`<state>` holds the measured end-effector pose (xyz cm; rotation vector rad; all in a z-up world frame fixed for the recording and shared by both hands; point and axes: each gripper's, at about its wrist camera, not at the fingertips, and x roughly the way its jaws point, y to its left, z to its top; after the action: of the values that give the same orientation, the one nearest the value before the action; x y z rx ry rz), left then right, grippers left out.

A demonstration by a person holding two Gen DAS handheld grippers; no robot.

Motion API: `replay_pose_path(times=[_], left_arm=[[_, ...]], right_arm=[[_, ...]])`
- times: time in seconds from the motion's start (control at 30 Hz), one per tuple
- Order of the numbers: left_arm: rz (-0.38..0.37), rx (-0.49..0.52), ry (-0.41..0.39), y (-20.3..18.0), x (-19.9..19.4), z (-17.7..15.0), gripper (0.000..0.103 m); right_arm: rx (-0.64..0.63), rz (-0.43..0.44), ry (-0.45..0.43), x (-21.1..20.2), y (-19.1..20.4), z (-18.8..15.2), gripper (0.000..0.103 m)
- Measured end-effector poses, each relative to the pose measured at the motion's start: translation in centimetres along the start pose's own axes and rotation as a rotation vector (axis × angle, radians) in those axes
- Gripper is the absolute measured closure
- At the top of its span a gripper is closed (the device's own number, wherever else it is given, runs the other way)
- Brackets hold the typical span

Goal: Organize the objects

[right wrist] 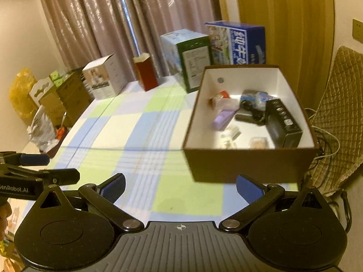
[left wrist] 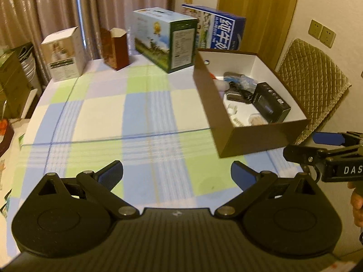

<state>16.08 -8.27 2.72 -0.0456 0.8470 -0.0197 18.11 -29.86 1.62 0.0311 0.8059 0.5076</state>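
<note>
The left tongs (left wrist: 177, 173) are hovering above the near edge of the table (left wrist: 102, 117), standing wide with nothing between their blue-padded fingers (left wrist: 111, 174). The right tongs (right wrist: 180, 187) are likewise spreading wide and carrying nothing, hanging over the near edge just before the open box. In the left wrist view the right tongs are showing at the right margin, with part of a hand (left wrist: 357, 204) below them.

The table is wearing a checked cloth of green, blue and cream squares (right wrist: 145, 136), and its middle is lying bare. A brown cardboard box with a white interior (right wrist: 249, 165) is sitting at the right side of the table, near the front right corner. Inside it are lying a black rectangular carton (right wrist: 283, 122), a lilac oblong item (right wrist: 223, 119), a small red-and-white pack (right wrist: 219, 97), a crumpled blue-and-clear wrapper (right wrist: 258, 97) and several small pale pieces too blurred to identify.

Along the far edge, left to right, are standing a white product carton (left wrist: 64, 53), an open-topped dark red carton (left wrist: 115, 48), a green-and-blue printed carton (left wrist: 165, 38) and a blue milk carton case with white lettering (left wrist: 217, 29). A chair with a quilted tan cover (left wrist: 313, 81) is standing beyond the right edge. Pinkish curtains (right wrist: 127, 22) are hanging behind the table.
</note>
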Motion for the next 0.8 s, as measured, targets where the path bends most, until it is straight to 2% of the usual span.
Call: replay_pose_path(times=[0.33, 0.8], left_arm=[[0.001, -0.015, -0.006, 3.8, -3.7, -4.0, 0.003], [0.009, -0.039, -0.003, 6.8, -5.8, -7.0, 0.003]], right_arm=[[-0.015, 0.002, 0.016, -0.9, 5.0, -3.0, 0.002], [-0.024, -0.004, 0.027, -1.0, 8.2, -4.8, 0.002]])
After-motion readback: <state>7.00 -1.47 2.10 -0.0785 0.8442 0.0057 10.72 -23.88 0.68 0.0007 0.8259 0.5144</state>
